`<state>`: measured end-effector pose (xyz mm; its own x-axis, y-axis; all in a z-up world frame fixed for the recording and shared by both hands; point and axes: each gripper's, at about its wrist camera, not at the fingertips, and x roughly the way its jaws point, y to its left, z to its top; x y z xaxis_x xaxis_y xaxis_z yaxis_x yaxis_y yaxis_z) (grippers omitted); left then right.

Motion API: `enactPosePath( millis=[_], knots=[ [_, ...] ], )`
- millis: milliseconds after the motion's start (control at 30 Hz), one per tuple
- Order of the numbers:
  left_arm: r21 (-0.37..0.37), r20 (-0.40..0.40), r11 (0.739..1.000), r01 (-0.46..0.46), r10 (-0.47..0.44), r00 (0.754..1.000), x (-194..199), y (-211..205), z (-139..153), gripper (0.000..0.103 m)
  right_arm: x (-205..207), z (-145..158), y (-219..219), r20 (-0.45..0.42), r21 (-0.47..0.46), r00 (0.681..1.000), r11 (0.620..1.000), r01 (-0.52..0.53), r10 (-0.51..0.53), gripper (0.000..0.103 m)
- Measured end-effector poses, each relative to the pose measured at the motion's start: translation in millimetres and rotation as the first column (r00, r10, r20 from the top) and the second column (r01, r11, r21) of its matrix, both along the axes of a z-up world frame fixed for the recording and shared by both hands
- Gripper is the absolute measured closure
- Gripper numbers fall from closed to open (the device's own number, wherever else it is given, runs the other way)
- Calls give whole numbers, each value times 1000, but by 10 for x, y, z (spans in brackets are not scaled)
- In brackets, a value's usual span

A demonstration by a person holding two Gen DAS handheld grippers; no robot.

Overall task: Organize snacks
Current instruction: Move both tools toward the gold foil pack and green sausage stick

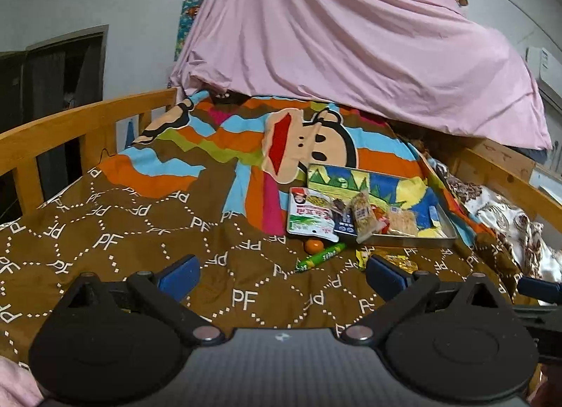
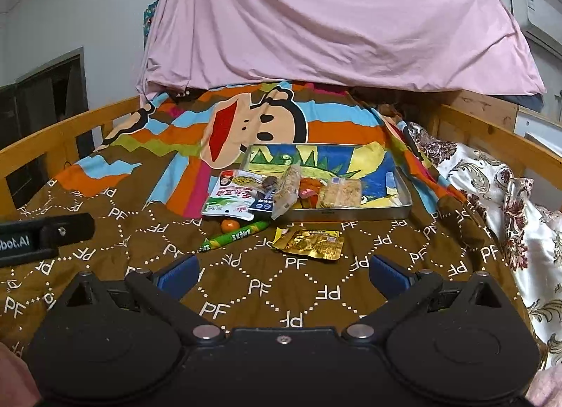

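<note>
- A brown quilt printed with white "PF" letters and a cartoon monkey face (image 2: 246, 294) covers a bed with an orange-brown wooden rail (image 2: 70, 126) on both sides; a pink sheet (image 2: 333, 20) hangs over the far end.
- A cream floral fabric (image 2: 491, 182) lies bunched along the right edge of the bed.
- The left gripper (image 1: 281, 273) hovers low over the quilt, its blue-padded jaws spread wide with nothing between them; its black side shows at the left edge of the right wrist view.
- The right gripper (image 2: 282, 275) also hangs above the quilt, jaws wide apart and empty.
- A shallow metal tray with a colourful cartoon-printed bottom (image 2: 397, 175) sits mid-bed, beyond both grippers.
- A heap of snack packets (image 2: 298, 189) crowds the tray's near left corner; a white-and-green pouch with red lettering (image 2: 232, 199) hangs over its edge onto the quilt.
- Loose on the quilt in front of the tray: a small orange fruit (image 2: 229, 225), touching a green stick-shaped wrapped candy (image 2: 235, 235), and a gold foil packet (image 2: 311, 242) just ahead of the right gripper.
</note>
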<state>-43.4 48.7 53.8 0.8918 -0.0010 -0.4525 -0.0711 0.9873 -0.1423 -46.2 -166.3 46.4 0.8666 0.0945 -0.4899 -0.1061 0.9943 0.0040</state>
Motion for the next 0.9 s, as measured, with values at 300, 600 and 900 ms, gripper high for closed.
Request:
enactPosePath(
  millis=[300,600,900],
  knots=[
    [46,-42,998,-37,39,998,353,69,-48,0,359,34,-172,-1,-15,1000,1000,-24,24,1],
    [94,-106,995,37,-27,994,941,3,-268,0,950,-95,-426,-27,-53,999,998,-46,45,1],
    [183,-121,971,156,-135,983,1534,-124,-557,0,1522,-265,-522,-48,-71,995,994,-85,82,1]
  ],
)
